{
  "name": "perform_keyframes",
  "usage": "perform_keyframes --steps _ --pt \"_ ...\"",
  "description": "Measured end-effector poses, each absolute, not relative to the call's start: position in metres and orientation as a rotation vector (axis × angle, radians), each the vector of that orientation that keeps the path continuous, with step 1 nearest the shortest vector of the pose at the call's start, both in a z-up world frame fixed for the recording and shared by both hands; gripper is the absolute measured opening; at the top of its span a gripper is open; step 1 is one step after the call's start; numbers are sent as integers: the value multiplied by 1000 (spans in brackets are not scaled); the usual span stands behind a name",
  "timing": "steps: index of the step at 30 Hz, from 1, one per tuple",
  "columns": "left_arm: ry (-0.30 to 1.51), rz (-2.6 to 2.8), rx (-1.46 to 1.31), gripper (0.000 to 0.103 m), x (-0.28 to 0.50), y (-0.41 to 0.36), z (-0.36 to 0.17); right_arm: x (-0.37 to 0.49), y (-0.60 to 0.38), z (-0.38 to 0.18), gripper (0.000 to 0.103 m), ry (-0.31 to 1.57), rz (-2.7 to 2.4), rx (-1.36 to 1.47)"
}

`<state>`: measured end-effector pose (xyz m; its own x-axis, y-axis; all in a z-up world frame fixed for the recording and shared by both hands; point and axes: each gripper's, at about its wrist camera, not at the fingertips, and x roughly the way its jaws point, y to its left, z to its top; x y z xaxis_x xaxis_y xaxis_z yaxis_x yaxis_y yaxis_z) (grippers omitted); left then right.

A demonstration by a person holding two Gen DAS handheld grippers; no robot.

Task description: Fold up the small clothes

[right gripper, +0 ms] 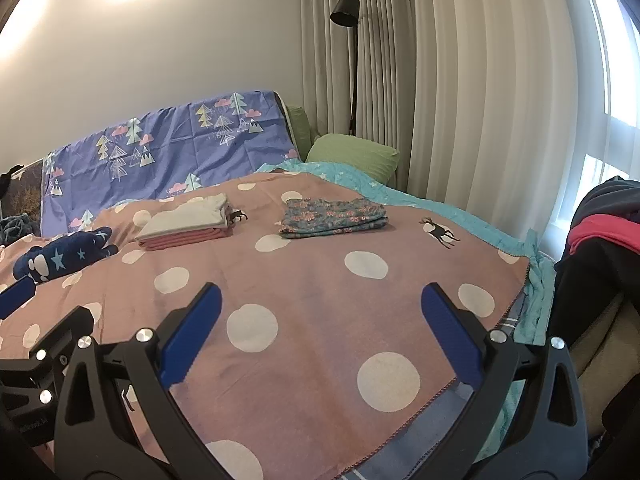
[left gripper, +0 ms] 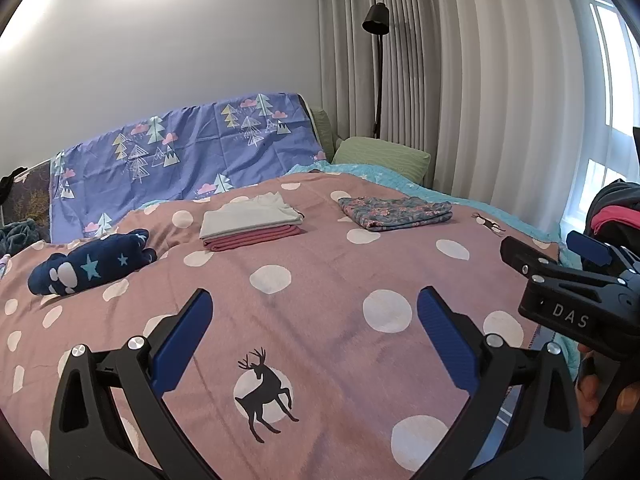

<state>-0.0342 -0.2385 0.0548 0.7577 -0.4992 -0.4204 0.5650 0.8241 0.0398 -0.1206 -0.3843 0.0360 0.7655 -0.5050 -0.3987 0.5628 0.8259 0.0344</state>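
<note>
On a pink dotted blanket (left gripper: 320, 280) (right gripper: 312, 280) lie three bundles of small clothes. A navy star-print piece (left gripper: 90, 266) (right gripper: 60, 256) sits rumpled at the left. A folded stack, grey on pink (left gripper: 250, 222) (right gripper: 186, 224), rests in the middle. A folded floral piece (left gripper: 394, 210) (right gripper: 334, 216) lies at the right. My left gripper (left gripper: 314, 302) hovers open over the blanket's near part, nothing between its fingers. My right gripper (right gripper: 320, 298) is open too, held beside it to the right, and shows in the left wrist view (left gripper: 560, 264).
A blue tree-print sheet (left gripper: 180, 156) covers the headboard; a green pillow (left gripper: 380, 156) and a black floor lamp (left gripper: 378, 60) stand by the curtains. A dark pile of clothes with a red piece (right gripper: 604, 232) sits off the bed's right edge.
</note>
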Motion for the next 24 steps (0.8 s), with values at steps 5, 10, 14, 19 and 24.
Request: perform_keyframes --steps 5,10,14,19,24 --pt "402 -583 175 102 -44 -236 56 -125 -380 37 101 383 -583 153" --pt "395 -587 171 102 -52 -235 59 -130 -378 39 101 378 -578 152" --pt "394 -587 170 102 -56 -235 60 -135 -376 40 101 373 -577 151" --pt "393 -584 168 102 -59 -235 62 -137 -377 40 101 376 -577 156" --pt "392 -582 167 102 -62 -234 63 -138 -376 40 101 376 -572 151"
